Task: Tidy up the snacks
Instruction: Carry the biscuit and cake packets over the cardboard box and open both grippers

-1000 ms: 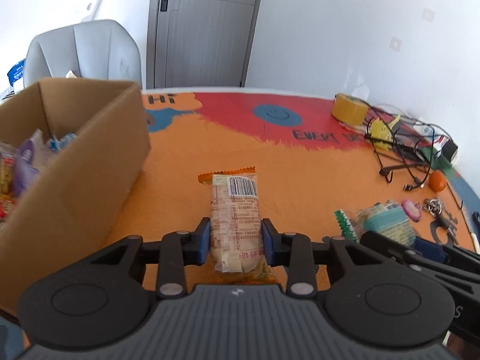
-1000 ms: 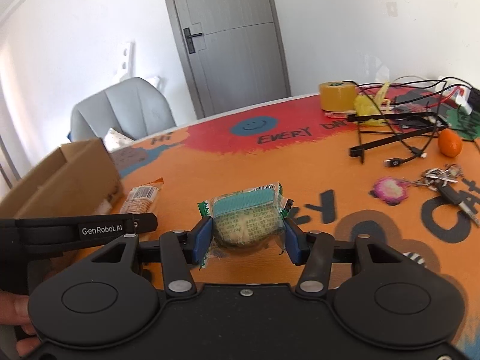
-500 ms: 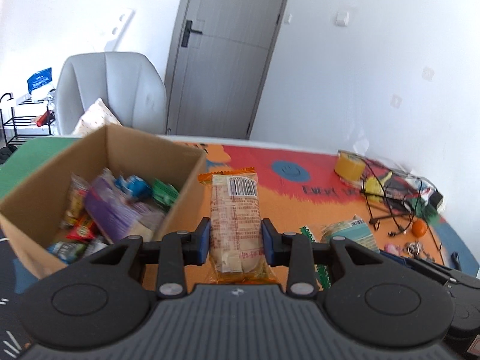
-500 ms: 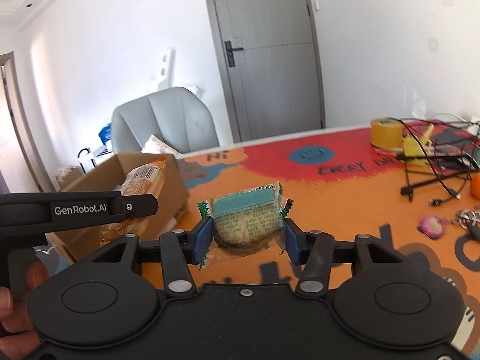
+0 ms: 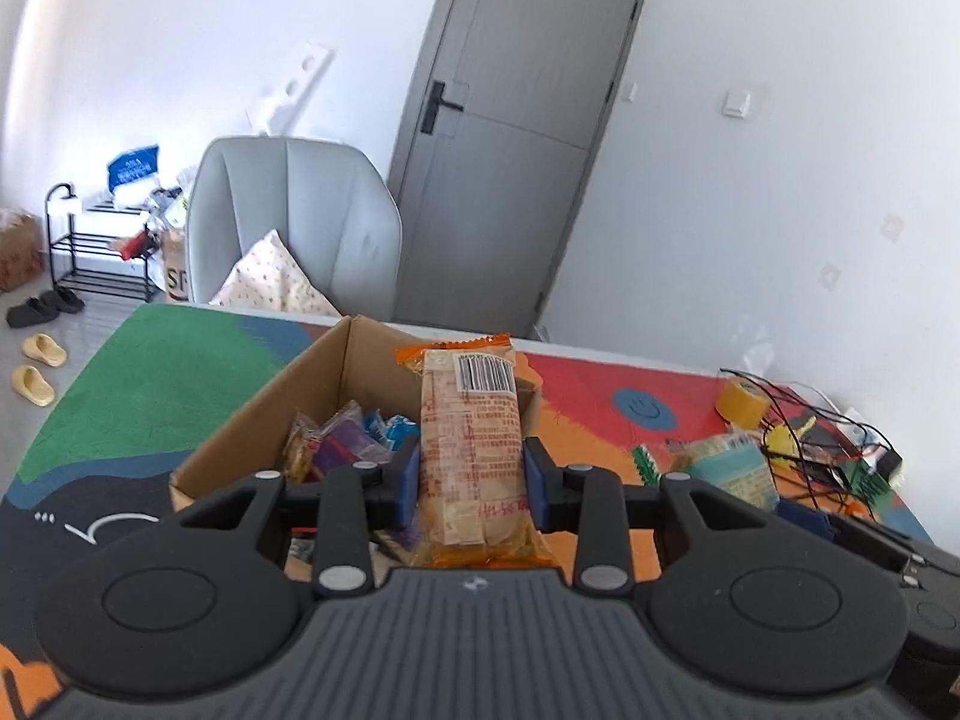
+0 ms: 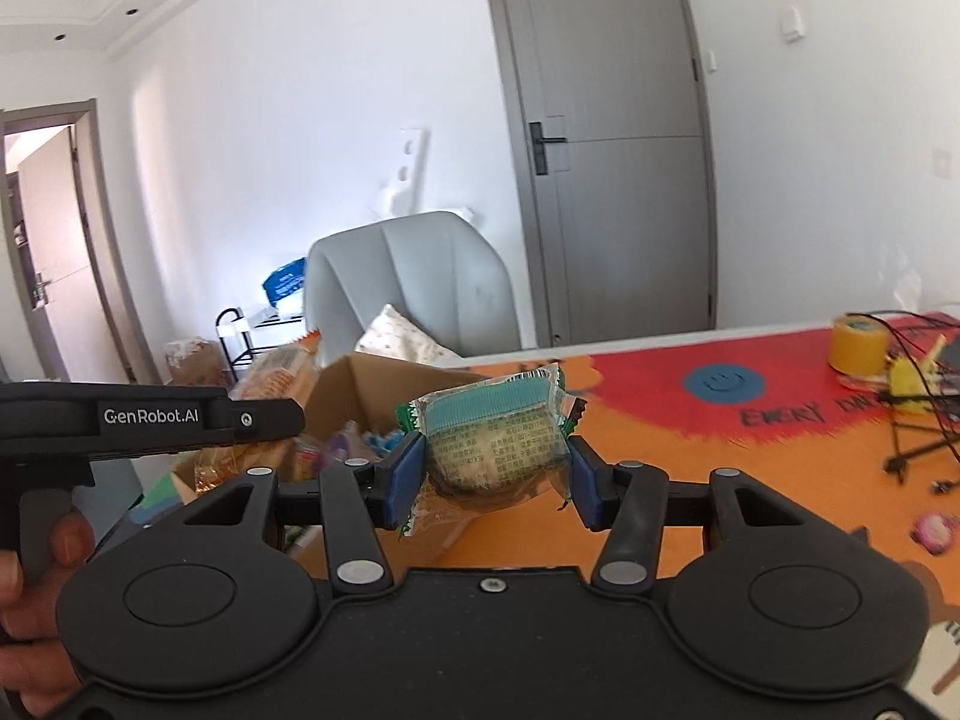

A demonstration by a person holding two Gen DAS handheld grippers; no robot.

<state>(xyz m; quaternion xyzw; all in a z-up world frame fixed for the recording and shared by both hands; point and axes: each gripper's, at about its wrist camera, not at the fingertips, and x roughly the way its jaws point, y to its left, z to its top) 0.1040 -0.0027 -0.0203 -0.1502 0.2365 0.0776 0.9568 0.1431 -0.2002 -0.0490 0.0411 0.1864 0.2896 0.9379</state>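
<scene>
Left wrist view: the left gripper [image 5: 470,483] has its blue fingers [image 5: 406,480] clamped on the sides of a long orange-edged snack pack [image 5: 468,450], barcode end pointing away from the camera. The pack is held in the air above the cardboard box [image 5: 258,420], over its near right part. Inside the box lie several small wrapped snacks [image 5: 342,441], purple, blue and orange. The box stands on the table [image 5: 150,396] with a colourful printed cover. To the right of the box, a green-topped snack pack [image 5: 729,468] shows in the other gripper's hold. Farther right of the box sit a yellow tape roll [image 5: 741,405] and tangled black cables [image 5: 840,438].

Right wrist view: the right gripper [image 6: 492,477] holds the green-topped snack pack [image 6: 495,444] between its fingers [image 6: 405,477], pressed in on both ends of the wrapper. It hangs just right of the cardboard box [image 6: 372,387], above the box's right edge. The left gripper [image 6: 150,417], held by a hand [image 6: 36,576], reaches over the box from its left. Behind the box stands a grey chair [image 6: 414,282].
</scene>
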